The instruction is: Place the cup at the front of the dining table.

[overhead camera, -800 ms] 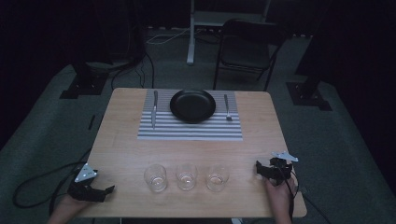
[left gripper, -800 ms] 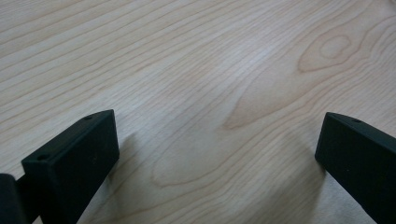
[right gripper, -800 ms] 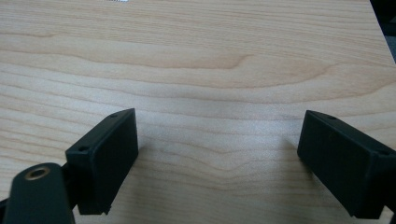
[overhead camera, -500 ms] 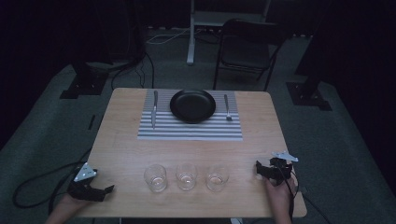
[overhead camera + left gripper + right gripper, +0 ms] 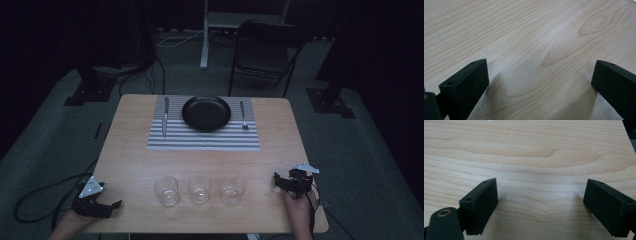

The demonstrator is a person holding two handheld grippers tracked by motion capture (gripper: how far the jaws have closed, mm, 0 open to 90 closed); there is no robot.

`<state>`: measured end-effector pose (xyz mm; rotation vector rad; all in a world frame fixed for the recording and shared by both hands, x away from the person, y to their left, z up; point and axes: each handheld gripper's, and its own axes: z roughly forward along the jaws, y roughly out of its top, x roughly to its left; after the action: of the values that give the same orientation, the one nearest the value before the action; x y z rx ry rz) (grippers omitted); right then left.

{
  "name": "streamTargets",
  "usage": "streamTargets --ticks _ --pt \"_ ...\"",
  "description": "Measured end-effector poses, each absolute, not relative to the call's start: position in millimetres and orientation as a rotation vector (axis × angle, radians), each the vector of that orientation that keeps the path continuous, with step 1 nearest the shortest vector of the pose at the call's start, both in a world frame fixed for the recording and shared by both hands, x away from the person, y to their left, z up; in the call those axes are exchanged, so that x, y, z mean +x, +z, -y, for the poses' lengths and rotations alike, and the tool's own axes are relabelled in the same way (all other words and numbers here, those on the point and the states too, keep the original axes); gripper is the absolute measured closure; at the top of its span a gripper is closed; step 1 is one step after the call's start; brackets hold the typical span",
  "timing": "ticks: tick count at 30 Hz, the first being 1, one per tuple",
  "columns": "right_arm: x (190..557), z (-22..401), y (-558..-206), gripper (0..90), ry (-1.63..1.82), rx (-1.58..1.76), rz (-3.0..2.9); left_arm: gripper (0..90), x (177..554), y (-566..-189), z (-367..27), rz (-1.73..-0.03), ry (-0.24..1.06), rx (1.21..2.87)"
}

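three clear drinking glasses were seen in a row near the front edge of the wooden table (image 5: 130,150), at about 6 o'clock from the black plate (image 5: 206,113): the left glass (image 5: 166,190), the middle glass (image 5: 199,188) and the right glass (image 5: 232,191), each standing upright, apart from its neighbours and apparently empty. the left gripper (image 5: 114,205) was rested at the table's 7 o'clock corner, well apart from the left glass, and its jaws were held wide apart over bare wood with nothing between them, as the left gripper view confirmed. the right gripper (image 5: 276,180) was placed at about 3 o'clock from the right glass, near it but not touching, and its jaws were likewise spread wide and empty.

the glasses were judged to be light, rigid, smooth-walled and breakable, so slipping under a loose hold and cracking under a hard one were both to be expected. a hold across the side wall, around the middle of the height, was judged safest, with the jaws closed gently and squarely; a pinch on the rim was considered less steady.

farther back, a striped placemat (image 5: 202,140) was laid under the plate, with a knife (image 5: 165,116) at its 9 o'clock and a fork (image 5: 243,116) at its 3 o'clock.
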<state>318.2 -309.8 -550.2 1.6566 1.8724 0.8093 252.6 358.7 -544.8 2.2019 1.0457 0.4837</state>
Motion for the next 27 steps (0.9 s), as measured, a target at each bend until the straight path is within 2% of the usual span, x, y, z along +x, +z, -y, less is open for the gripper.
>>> streamTargets --ticks 16,27 --pt "318 310 -550 11.8 0.809 1.657 -1.872 1.7 255 -541 -361 -1.057 0.417 2.185" --pt "318 310 -550 11.8 0.809 1.656 -1.872 1.8 250 -525 -347 -0.972 0.413 2.149"
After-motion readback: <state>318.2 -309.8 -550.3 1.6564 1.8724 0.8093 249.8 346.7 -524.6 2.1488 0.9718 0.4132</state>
